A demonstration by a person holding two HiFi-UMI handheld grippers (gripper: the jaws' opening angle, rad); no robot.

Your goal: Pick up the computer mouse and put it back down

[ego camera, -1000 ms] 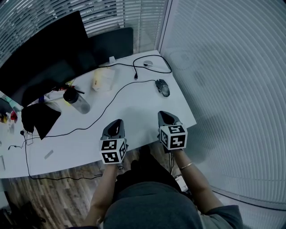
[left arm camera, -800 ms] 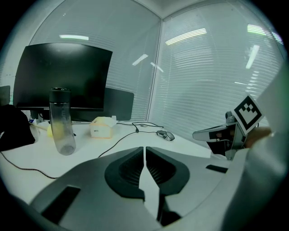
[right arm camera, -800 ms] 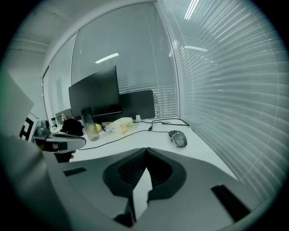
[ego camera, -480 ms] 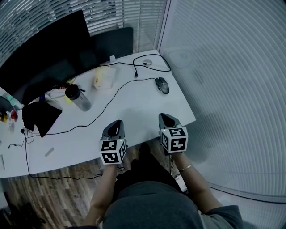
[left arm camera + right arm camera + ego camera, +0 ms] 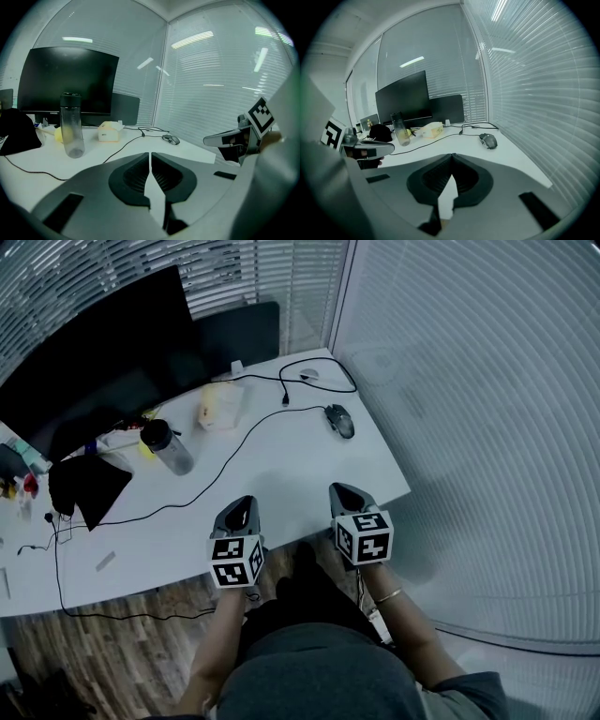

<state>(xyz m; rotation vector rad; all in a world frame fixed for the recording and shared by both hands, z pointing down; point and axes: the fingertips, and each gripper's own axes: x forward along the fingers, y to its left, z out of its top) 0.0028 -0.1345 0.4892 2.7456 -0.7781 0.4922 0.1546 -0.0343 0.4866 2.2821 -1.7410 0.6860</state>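
A dark computer mouse (image 5: 339,420) lies near the white desk's (image 5: 281,465) right edge, its cable running back toward the monitor. It also shows far ahead in the left gripper view as the mouse (image 5: 172,139), and in the right gripper view as the mouse (image 5: 489,139). My left gripper (image 5: 241,505) hovers over the desk's near edge, jaws shut and empty. To its right, my right gripper (image 5: 343,491) is level with it, also shut with nothing held. Both are well short of the mouse. Their closed tips appear as the left gripper (image 5: 150,154) and the right gripper (image 5: 451,157).
A clear bottle (image 5: 167,448), a yellowish box (image 5: 217,405), a black cloth (image 5: 84,486) and a dark monitor (image 5: 94,352) stand across the desk's back and left. A black cable (image 5: 234,448) snakes over the middle. Blinds (image 5: 469,381) close off the right side.
Both grippers have drifted slightly toward the person, off the desk's near edge, still shut. The mouse has not moved.
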